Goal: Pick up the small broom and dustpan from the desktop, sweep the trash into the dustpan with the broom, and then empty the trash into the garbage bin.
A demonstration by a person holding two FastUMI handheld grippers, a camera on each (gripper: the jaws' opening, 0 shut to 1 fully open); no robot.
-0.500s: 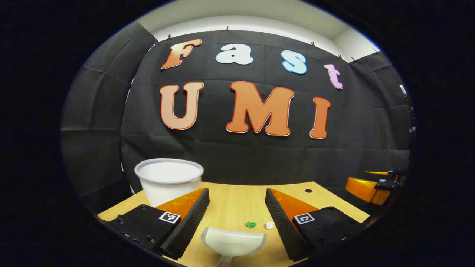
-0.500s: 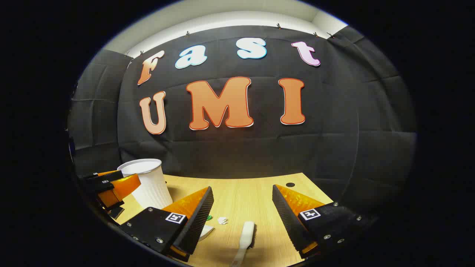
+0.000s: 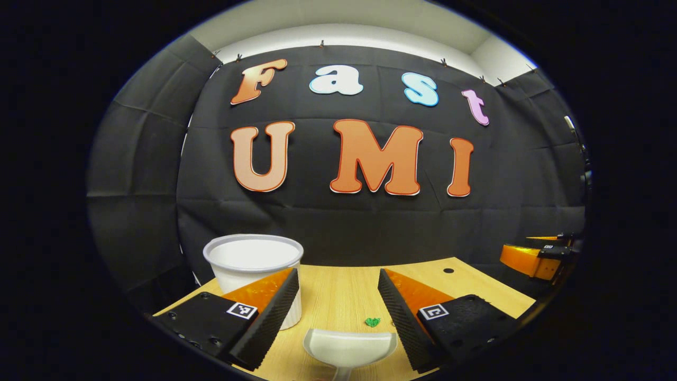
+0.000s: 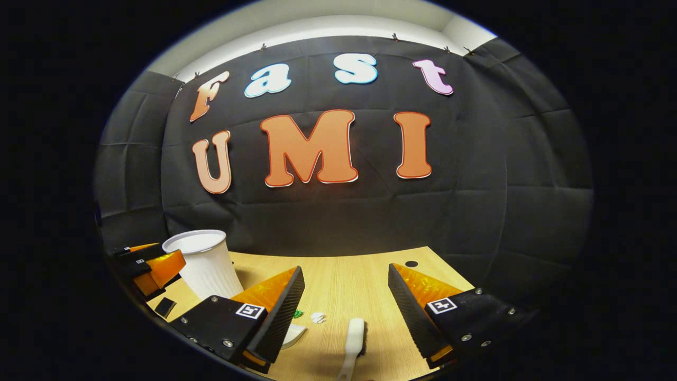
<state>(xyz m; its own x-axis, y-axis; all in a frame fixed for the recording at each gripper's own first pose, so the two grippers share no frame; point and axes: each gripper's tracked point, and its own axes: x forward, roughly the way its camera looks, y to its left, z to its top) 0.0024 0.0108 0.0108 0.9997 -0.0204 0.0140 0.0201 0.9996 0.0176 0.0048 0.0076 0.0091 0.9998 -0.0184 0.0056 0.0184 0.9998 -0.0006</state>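
- The left gripper sits low over the wooden desktop, level and facing the booth's back wall, its two fingers spread wide with nothing between them.
- In the left gripper view the white dustpan lies on the desktop below the gap between those fingers, its open mouth toward the wall; neither finger touches it.
- A green scrap lies just beyond the dustpan's far edge, near the right-hand finger.
- The white garbage bin stands upright at the desktop's left side, partly behind the left-hand finger.
- The right gripper is held likewise low and level, fingers wide apart and holding nothing.
- In the right gripper view the small white broom lies on the desktop between the fingers, lengthwise, untouched by either.
- A white scrap lies just left of the broom's head, and the green scrap peeks out beside the left-hand finger.
- A corner of the dustpan shows past that finger, and the garbage bin stands farther left.
- Each gripper appears at the edge of the other's view, well apart.
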